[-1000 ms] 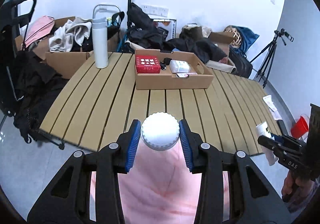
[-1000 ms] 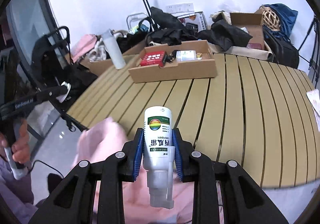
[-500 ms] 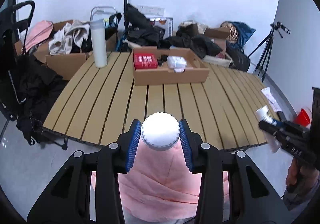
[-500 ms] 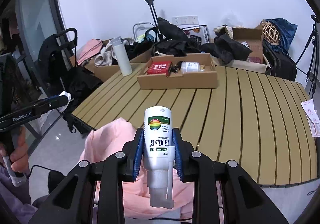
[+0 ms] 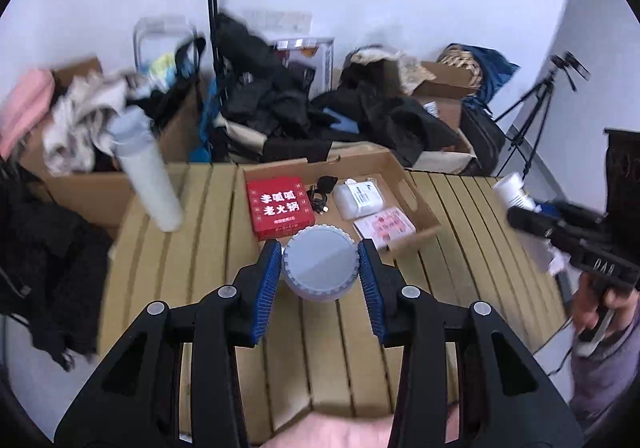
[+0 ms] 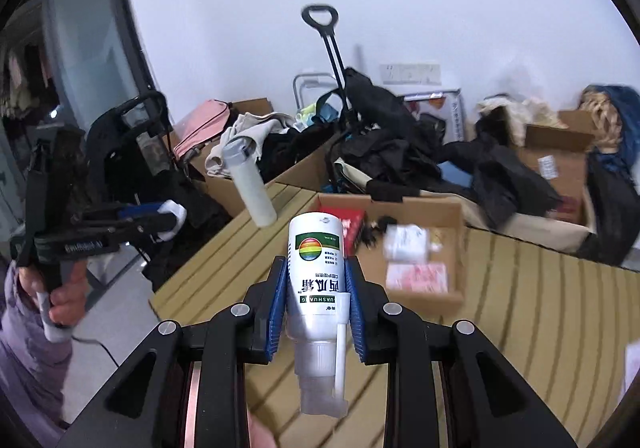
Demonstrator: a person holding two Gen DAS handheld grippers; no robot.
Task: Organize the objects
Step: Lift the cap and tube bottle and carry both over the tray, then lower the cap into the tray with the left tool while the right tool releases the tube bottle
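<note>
Blue ribbed pads of my left gripper [image 5: 319,268] are clamped on a white jar [image 5: 319,267], its ridged lid facing the left wrist camera so its long axis runs straight away from me, down toward the slatted wooden table [image 5: 192,248]. The open cardboard tray [image 5: 416,191] lies directly ahead and just beyond the jar, so I judge the coming move to be a short carry forward and down. Inside it I count one red box [image 5: 278,207], one small black cable bundle [image 5: 322,193], one white packet [image 5: 358,199] and one pink-printed packet [image 5: 384,227]. One tall white flask [image 5: 146,177] stands on the table off to the left. From the right wrist view, my right gripper [image 6: 316,300] is clenched on one white spray bottle [image 6: 316,276], its base pointing ahead, its nozzle back toward me and its label upside down. Here the tray sits ahead and slightly right, and blur hides fine detail. I cannot say which hand is nearer; both seem about equally close. So: two things held, four in the tray.
</note>
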